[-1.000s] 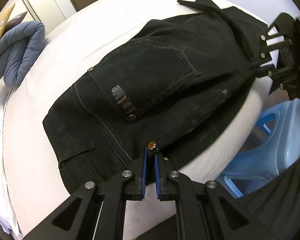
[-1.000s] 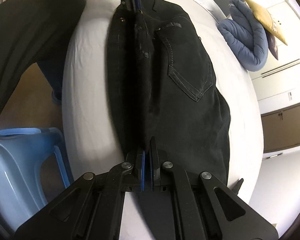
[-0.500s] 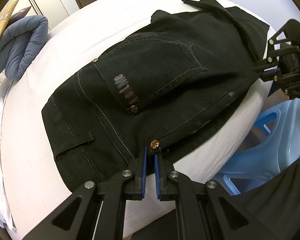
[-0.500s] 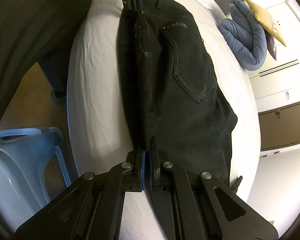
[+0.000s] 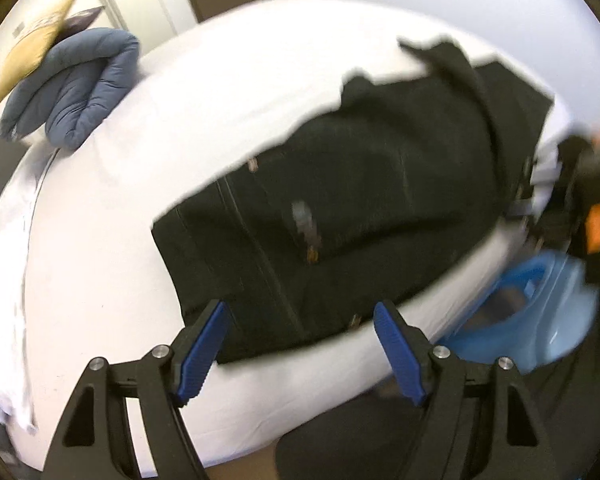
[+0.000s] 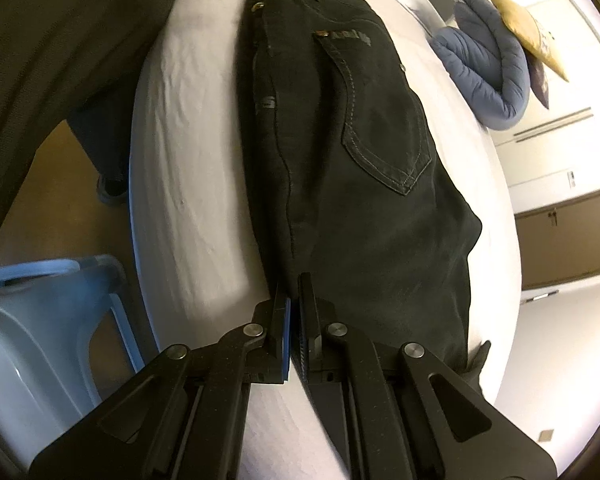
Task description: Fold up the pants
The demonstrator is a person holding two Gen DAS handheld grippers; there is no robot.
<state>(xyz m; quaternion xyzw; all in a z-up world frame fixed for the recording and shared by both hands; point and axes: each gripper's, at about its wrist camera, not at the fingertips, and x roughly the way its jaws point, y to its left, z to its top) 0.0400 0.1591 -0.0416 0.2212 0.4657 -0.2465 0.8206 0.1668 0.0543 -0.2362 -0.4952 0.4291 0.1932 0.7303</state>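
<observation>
Black denim pants (image 5: 360, 200) lie folded lengthwise on a white bed (image 5: 100, 280), back pocket up (image 6: 384, 128). My left gripper (image 5: 300, 348) is open, its blue pads (image 5: 204, 348) spread apart just off the waistband edge, holding nothing; the view is blurred. My right gripper (image 6: 293, 312) is shut on the near edge of the pants (image 6: 360, 220) at the leg side. The right gripper shows in the left wrist view (image 5: 556, 200), blurred, at the far right of the pants.
A blue folded duvet (image 5: 72, 92) and a yellow pillow (image 5: 32, 40) sit at the bed's far end. A light blue plastic stool (image 6: 40, 312) stands beside the bed on the wooden floor. The person's dark clothing (image 6: 60, 40) is beside the bed.
My left gripper has opened and let go of the waistband, pulling back from it. The pants have dropped flat on the bed. The right gripper stays shut on the pants.
</observation>
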